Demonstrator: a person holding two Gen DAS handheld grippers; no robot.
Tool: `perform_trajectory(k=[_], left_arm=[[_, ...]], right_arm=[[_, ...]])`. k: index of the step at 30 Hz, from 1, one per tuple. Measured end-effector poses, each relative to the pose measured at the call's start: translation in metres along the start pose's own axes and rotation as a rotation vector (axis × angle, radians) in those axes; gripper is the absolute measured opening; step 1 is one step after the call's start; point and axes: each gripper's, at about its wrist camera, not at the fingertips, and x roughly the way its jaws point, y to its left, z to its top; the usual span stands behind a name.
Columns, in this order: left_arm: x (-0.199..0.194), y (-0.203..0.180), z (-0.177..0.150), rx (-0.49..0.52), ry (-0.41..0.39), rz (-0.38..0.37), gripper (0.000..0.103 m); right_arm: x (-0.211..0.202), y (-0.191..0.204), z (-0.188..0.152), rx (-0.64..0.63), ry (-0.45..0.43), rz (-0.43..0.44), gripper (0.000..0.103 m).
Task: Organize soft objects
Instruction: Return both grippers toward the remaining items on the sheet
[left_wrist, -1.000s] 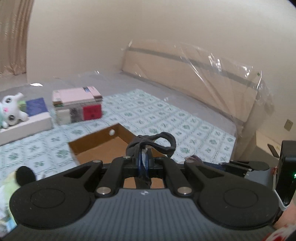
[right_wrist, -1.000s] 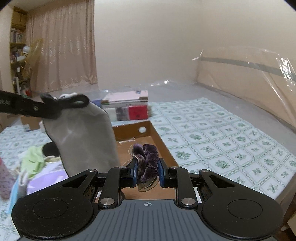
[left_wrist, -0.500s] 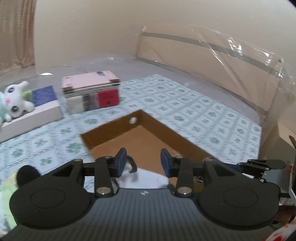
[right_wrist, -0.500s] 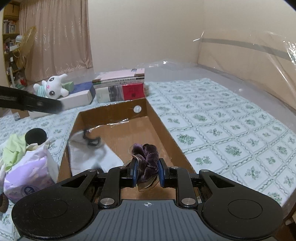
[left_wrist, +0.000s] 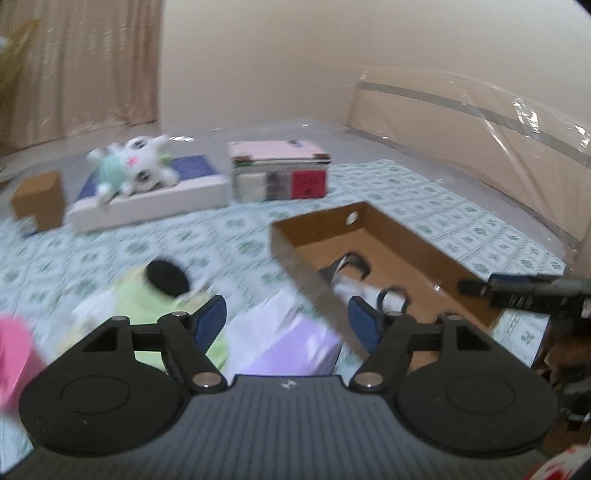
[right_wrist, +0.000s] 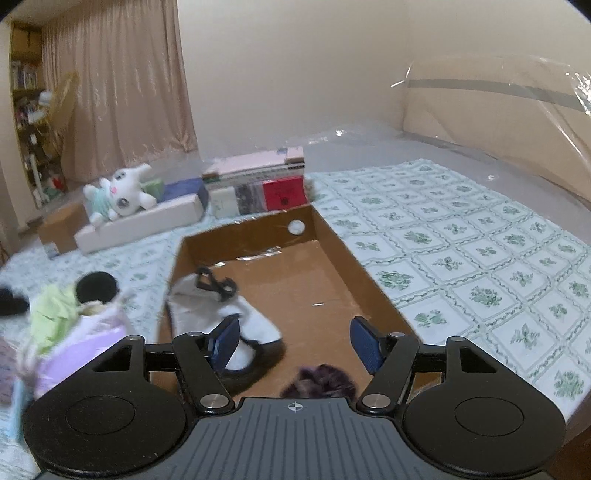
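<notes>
The left hand-held gripper (left_wrist: 288, 319) is seen with its jaws opening, and nothing is held between the blue pads. Just ahead of it and slightly below, a lilac tissue pack (left_wrist: 291, 347) is found between the two fingers' lines, lying on the bed with a pale green cloth (left_wrist: 147, 295) and a round black object (left_wrist: 166, 277) beyond it to the left. These loose soft things are judged to be the nearest candidates for the next pick, and they lie on this gripper's side of the cardboard box (left_wrist: 406, 251), whose long axis runs away and to the right.

The right hand-held gripper (right_wrist: 293, 343) is also caught with its jaws opening; nothing is pressed by its pads. A dark purple scrunchie (right_wrist: 321, 382) is seen directly below the gap, close to the gripper body, over the near end of the box floor. A grey drawstring pouch (right_wrist: 221, 314) lies inside the box, ahead and to the left, its length running diagonally from the far left wall toward the left finger.

Farther off, a white plush toy (right_wrist: 118, 195) rests on a flat white box, well apart from both grippers and nearer the left one.
</notes>
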Motion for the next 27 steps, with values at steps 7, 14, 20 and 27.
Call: perform_trajectory(k=[7,14,20,27], left_arm=[[-0.059,0.036,-0.058,-0.113,0.031,0.109,0.077],[-0.102,0.064,-0.09,-0.134,0.051,0.214,0.077],[-0.125,0.075,-0.101,-0.105,0.041,0.287,0.077],[-0.142,0.089,-0.11,-0.139,0.044,0.309,0.077]], right_arm=[[-0.039,0.048,-0.016,0.012,-0.001,0.082,0.066],[-0.061,0.106,-0.042,0.0,0.044,0.177,0.066],[-0.072,0.139,-0.054,-0.027,0.067,0.222,0.066],[-0.075,0.162,-0.06,-0.064,0.081,0.254,0.066]])
